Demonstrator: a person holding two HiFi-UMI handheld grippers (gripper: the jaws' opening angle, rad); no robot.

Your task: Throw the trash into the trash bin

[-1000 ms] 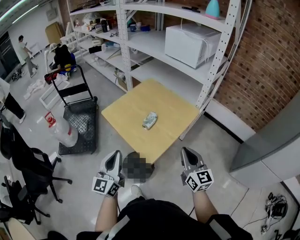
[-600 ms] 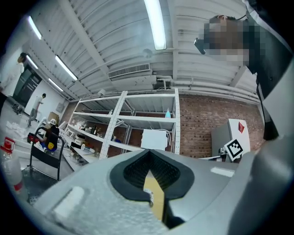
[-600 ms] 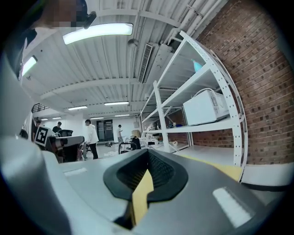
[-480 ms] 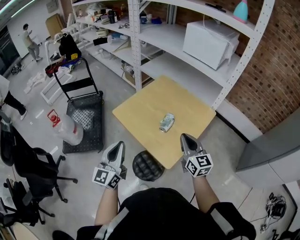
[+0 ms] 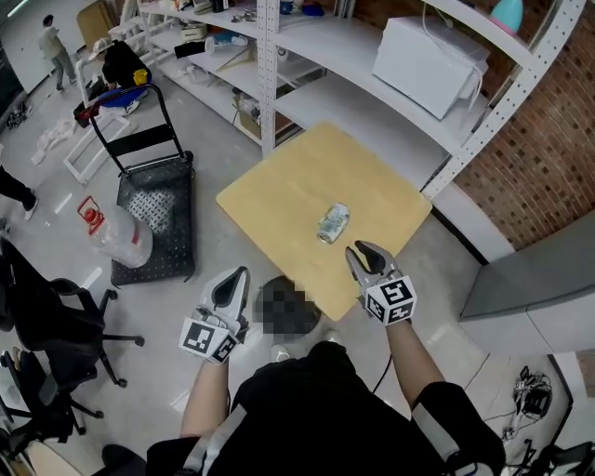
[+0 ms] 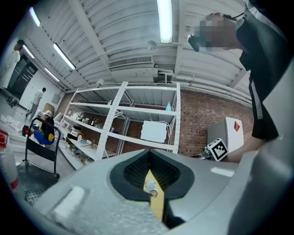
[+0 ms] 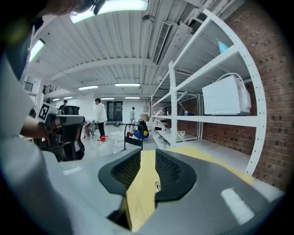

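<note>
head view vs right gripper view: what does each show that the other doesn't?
Head view only: the crushed silver can in full, and the grey cabinet. Right gripper view only: ceiling strip lights, and the right gripper head-on, jaws just opening, nothing gripped between them. Both: the square yellow wooden table, the white metal shelving, the white microwave.

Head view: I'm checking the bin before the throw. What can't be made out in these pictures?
Dark round thing by the table's near edge, head view: a mosaic patch covers most of it.
Can, head view: print too small to read.
Can, left gripper view: the jaws leave only a sliver.
</note>
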